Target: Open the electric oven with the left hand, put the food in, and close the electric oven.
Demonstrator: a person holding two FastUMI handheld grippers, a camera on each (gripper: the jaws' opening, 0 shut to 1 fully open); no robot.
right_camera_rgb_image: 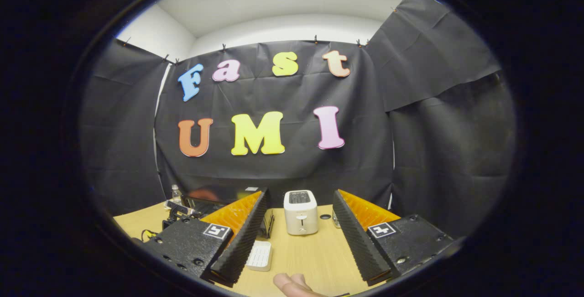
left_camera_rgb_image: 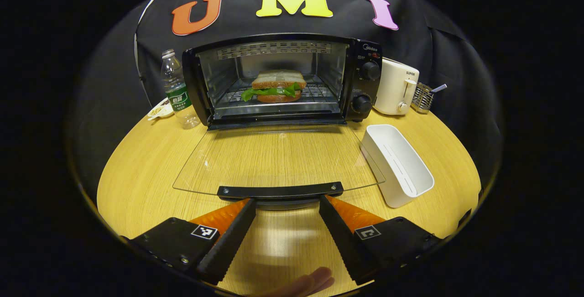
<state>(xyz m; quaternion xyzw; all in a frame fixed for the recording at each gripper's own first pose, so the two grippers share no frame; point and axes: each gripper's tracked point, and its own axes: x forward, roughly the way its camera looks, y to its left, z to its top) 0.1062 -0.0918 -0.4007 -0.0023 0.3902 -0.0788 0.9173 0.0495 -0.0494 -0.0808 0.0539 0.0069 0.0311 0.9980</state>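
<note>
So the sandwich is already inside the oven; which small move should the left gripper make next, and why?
Probably move the left gripper slightly forward and shut it on the door handle, then lift. The sandwich already sits on the rack in the electric oven, the glass door lies fully open, and the open fingers flank the handle's front edge without gripping it.

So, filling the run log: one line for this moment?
oven door open | sandwich on rack | left gripper open at door handle | right gripper open
</note>
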